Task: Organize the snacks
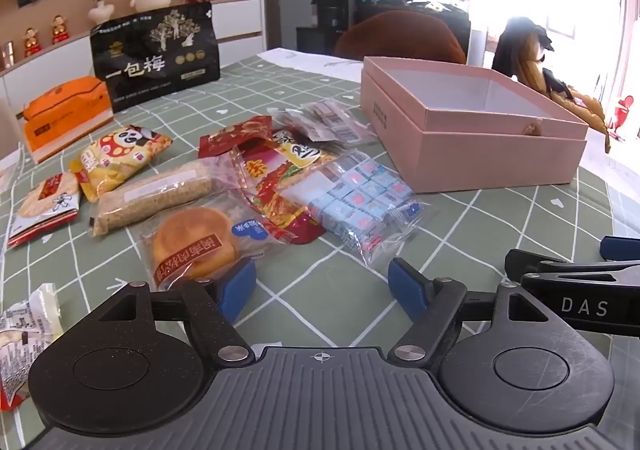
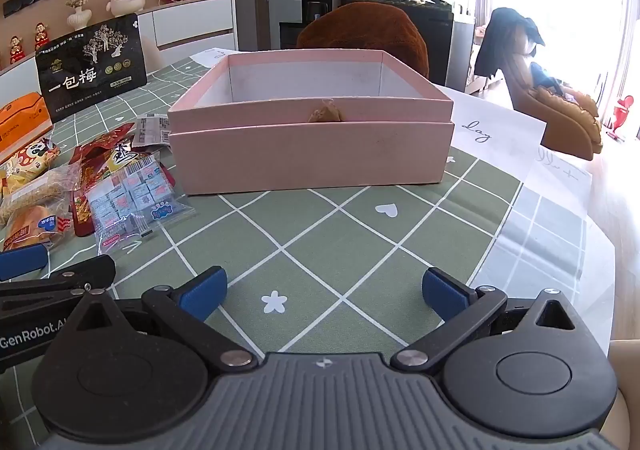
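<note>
With both my left claw (image 1: 322, 290) and right claw (image 2: 324, 292) spread and empty, the snacks (image 1: 224, 185) lie heaped on the desk (image 2: 320, 234) beside the empty pink box (image 2: 312, 137), so I risk a slippery wrapper sliding off or dragging its overlapping neighbours.

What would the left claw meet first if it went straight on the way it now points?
Probably the tablecloth between its open pads: the left claw points down at bare cloth. The round pastry packet sits at the left pad; depth is unclear.
</note>
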`<act>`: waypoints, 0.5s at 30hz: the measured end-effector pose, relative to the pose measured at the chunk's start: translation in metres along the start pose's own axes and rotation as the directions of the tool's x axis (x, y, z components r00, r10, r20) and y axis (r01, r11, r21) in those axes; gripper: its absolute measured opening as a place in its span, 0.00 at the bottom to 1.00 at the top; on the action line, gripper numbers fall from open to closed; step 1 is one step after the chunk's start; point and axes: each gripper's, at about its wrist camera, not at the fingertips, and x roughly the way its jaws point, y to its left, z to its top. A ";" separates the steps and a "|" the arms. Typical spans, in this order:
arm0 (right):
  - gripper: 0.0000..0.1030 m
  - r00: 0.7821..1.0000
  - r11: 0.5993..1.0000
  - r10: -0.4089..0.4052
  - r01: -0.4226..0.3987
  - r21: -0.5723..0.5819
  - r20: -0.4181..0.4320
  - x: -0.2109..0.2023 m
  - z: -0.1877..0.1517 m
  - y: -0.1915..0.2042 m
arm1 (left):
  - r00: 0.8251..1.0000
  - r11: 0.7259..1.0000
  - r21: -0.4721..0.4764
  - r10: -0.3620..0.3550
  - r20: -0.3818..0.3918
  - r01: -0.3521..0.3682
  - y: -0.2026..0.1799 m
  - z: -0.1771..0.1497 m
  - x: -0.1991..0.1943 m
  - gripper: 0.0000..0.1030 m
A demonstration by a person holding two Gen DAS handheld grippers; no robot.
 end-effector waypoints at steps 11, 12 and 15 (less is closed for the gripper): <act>1.00 1.000 1.000 -0.001 0.001 -0.001 0.000 0.000 0.000 0.000 | 1.000 1.000 -0.010 -0.010 -0.004 0.010 0.002 0.000 -0.001 0.78; 1.00 1.000 1.000 -0.001 0.001 -0.001 0.000 0.000 0.000 0.000 | 1.000 1.000 -0.003 -0.002 -0.003 0.002 0.000 0.000 0.000 0.78; 1.00 1.000 1.000 -0.001 0.001 -0.001 0.000 0.000 0.000 0.000 | 1.000 1.000 -0.004 -0.003 -0.003 0.003 0.000 0.000 0.000 0.78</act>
